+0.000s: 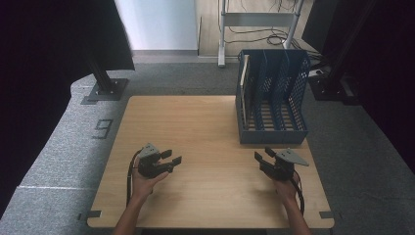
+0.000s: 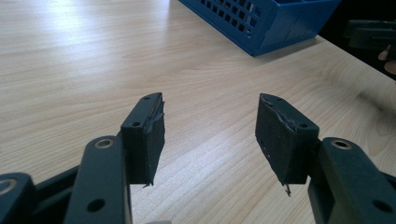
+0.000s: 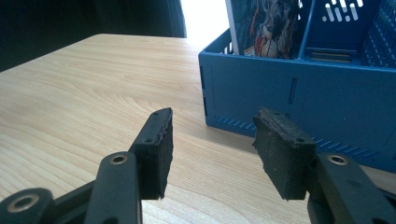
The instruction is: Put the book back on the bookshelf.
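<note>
A blue mesh file rack [image 1: 272,95] stands at the table's far right, with a book [image 1: 244,88] upright in its leftmost slot. In the right gripper view the rack [image 3: 308,88] is close ahead and the book's illustrated cover [image 3: 264,25] shows at the top. My left gripper [image 1: 172,157] is held low over the front left of the table, open and empty, its jaws [image 2: 210,135] wide apart over bare wood. My right gripper [image 1: 262,154] hovers at the front right, just in front of the rack, open with nothing between the jaws [image 3: 212,149].
The wooden table [image 1: 195,127] has bare surface in the middle and at the left. The rack's corner [image 2: 261,23] lies far ahead in the left gripper view. Grey carpet surrounds the table, with black stand bases [image 1: 105,90] and a metal frame [image 1: 222,34] beyond.
</note>
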### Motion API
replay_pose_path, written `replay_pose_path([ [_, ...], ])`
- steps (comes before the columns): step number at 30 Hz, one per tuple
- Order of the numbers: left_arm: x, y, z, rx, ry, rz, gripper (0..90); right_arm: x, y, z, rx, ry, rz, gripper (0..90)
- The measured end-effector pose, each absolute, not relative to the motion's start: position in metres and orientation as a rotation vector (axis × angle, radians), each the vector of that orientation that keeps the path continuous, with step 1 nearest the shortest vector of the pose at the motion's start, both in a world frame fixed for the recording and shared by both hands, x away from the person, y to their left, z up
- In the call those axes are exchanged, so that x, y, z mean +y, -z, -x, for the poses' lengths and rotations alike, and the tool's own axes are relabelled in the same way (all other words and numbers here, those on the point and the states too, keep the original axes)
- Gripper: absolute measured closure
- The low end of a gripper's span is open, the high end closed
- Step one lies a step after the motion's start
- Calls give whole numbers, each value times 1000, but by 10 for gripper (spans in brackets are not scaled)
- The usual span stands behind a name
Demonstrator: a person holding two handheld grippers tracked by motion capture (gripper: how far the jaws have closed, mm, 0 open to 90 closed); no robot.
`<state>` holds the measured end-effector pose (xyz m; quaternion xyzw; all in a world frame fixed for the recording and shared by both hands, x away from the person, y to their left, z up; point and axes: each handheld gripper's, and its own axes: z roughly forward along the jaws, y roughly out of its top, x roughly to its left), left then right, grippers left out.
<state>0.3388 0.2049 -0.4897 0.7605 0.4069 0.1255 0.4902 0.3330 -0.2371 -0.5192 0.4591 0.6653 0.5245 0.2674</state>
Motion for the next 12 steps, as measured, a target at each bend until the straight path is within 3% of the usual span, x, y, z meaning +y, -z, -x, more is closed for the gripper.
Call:
replay_pose_path([
  [12,204,490,-339,985,-302,-1850,425,-237,521,-333,1801,-1407,-1238,458],
])
